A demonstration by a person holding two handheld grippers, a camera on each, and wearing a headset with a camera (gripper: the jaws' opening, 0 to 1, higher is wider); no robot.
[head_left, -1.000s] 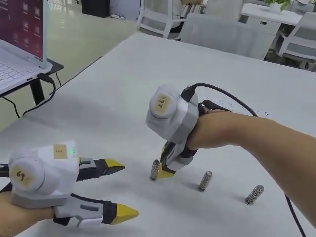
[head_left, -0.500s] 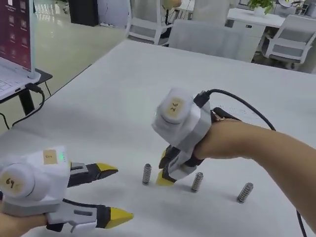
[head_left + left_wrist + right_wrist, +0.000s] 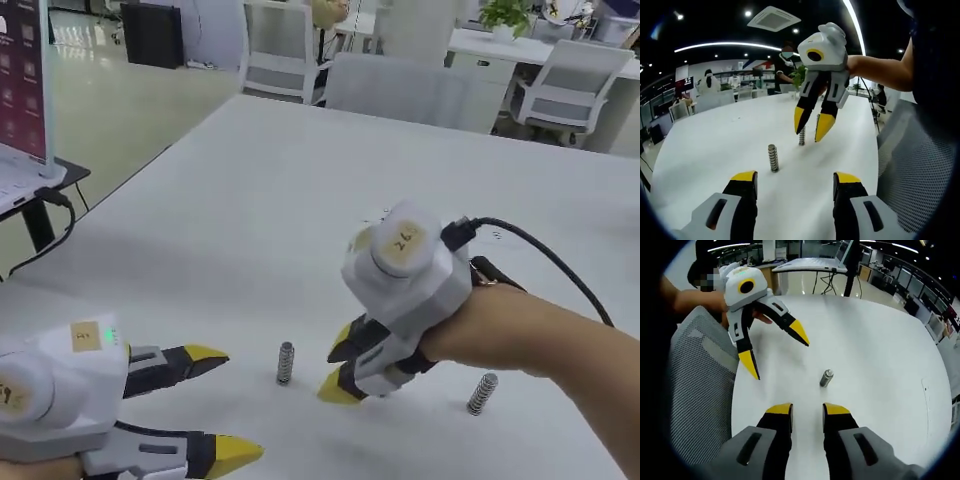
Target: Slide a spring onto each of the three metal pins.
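Seeing the right gripper [image 3: 338, 368] hanging tips-down over the white table [image 3: 250, 200], wrist bent, jaws slightly apart and gripping nothing. The left gripper [image 3: 225, 400] is lying low at the near edge and pointing across, jaws spread wide, also empty. I'm counting three springs, all standing upright: first spring [image 3: 285, 363] just beside the right tips and not touching, second spring [image 3: 482, 393] by that wrist, third spring [image 3: 802, 136] peeking out behind those tips in the left gripper view.
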